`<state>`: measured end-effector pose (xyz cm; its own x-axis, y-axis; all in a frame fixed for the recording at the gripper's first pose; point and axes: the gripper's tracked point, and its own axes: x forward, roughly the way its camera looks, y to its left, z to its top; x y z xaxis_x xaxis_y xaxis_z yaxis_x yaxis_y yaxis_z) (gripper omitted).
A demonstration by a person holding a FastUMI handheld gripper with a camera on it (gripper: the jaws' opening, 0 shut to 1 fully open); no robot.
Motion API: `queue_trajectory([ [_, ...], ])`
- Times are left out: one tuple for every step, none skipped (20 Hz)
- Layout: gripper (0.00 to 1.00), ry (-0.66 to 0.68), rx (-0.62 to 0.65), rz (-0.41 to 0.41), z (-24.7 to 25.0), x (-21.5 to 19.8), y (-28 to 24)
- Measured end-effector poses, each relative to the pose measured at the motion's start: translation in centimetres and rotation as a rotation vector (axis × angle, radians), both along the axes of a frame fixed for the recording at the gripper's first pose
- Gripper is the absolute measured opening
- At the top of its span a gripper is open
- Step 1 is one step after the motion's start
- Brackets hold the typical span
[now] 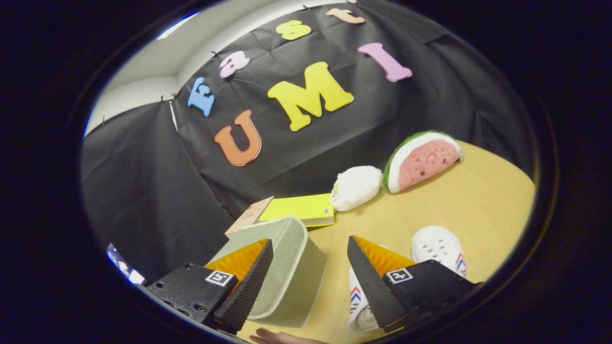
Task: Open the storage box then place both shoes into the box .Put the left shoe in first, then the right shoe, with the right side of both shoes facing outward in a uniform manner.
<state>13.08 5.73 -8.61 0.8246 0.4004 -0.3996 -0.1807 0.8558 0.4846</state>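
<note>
Tongs (310, 277) hang nearest, their two dark fingers (248, 282) spread well apart and clamped on nothing; the tilt suggests the person is carrying them over the table (478, 200) toward the work, not yet committed to a grip. Just behind the left finger sits the box (287, 272), a grey-green fabric thing with a pale rim; whether its lid is up I cannot tell from this slant, so opening it is, I judge, the step in hand. Under and beyond the right finger lie two white shoes with red and blue stripes: the near shoe (357, 301) partly hidden by the finger, the far shoe (440, 246) just past it; both wait close to the box, handy for loading. A fingertip (272, 337) shows at the table's near edge. Farther off, a yellow pad (301, 209) rests on a cardboard piece, with a white plush (356, 187) and a watermelon plush (423, 161) beside it; these look like bystanders. Pale wood under all; black cloth wall behind, a white ceiling corner above.
</note>
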Motion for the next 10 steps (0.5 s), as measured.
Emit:
queue_trajectory([
  [1.0,0.027,0.037,0.025,-0.1,0.8,0.5],
  [1.0,0.055,0.07,0.051,-0.4,1.4,0.9],
  [1.0,0.093,0.099,0.08,-0.9,2.0,1.3],
  [0.99,0.137,0.132,0.107,-1.3,2.2,1.7],
  [0.99,0.169,0.182,0.146,-1.5,2.2,2.2],
  [0.99,0.201,0.224,0.185,-1.6,2.2,2.9],
  [0.99,0.227,0.271,0.22,-1.5,2.5,3.4],
  [0.99,0.251,0.307,0.252,-1.5,2.5,3.8],
  [0.99,0.274,0.342,0.287,-1.6,2.5,4.3],
  [0.98,0.309,0.365,0.308,-2.3,2.8,4.8],
])
